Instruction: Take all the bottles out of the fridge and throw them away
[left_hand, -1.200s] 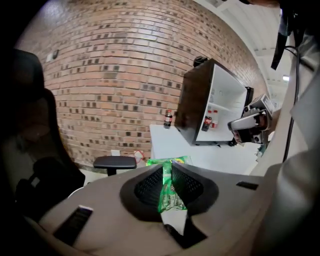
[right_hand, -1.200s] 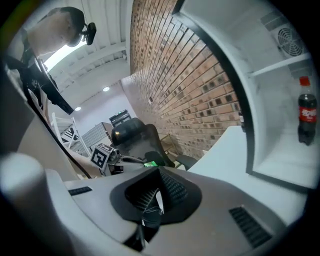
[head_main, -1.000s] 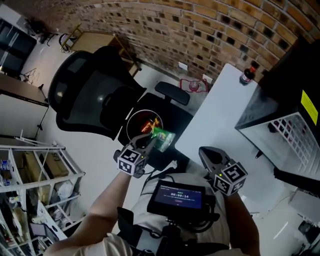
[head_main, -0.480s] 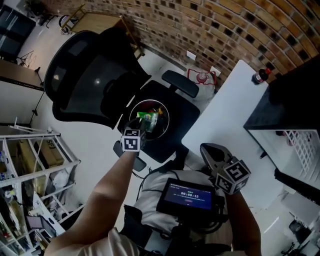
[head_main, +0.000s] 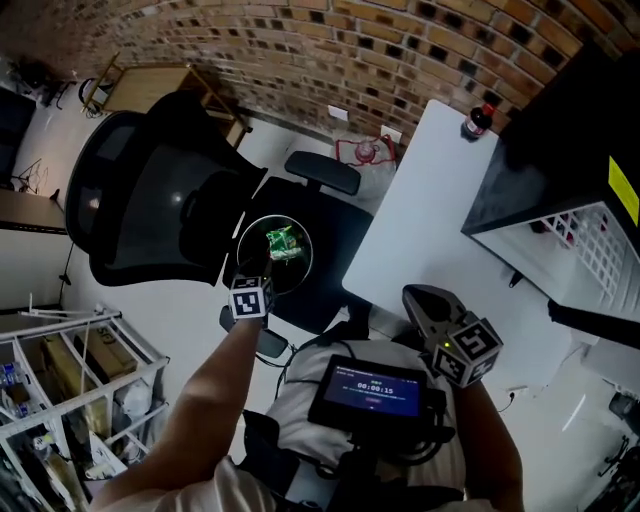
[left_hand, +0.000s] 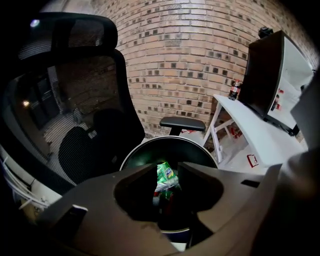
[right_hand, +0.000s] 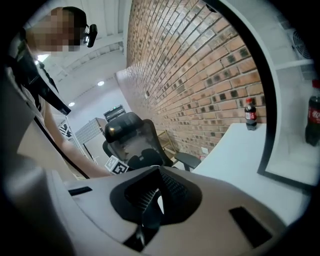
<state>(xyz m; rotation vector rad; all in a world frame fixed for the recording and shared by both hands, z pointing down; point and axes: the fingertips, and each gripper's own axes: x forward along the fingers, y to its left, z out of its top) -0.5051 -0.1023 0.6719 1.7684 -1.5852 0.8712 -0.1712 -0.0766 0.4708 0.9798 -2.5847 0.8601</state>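
Note:
A green-labelled bottle (head_main: 280, 241) lies inside the round black bin (head_main: 247, 232), on top of other rubbish. In the left gripper view the same bottle (left_hand: 167, 176) shows through the gap of my left gripper (left_hand: 166, 166), low in the bin (left_hand: 170, 144). That left gripper (head_main: 258, 275) hovers at the bin's near rim; its jaws are opening and no longer press the bottle. My right gripper (head_main: 432, 312) stays near my chest with its jaws together and nothing in them (right_hand: 159, 172). A cola bottle (head_main: 476, 122) stands on the white table (head_main: 410, 230).
A black office chair (head_main: 150, 200) stands round the bin. The dark fridge (head_main: 560, 150) sits on the table at right, door open, with another cola bottle (right_hand: 314, 117) inside. A metal shelf rack (head_main: 70, 380) is at lower left.
My left gripper carried the green bottle out over the bin and let it go; the bottle now lies in the bin. The right gripper has barely moved.

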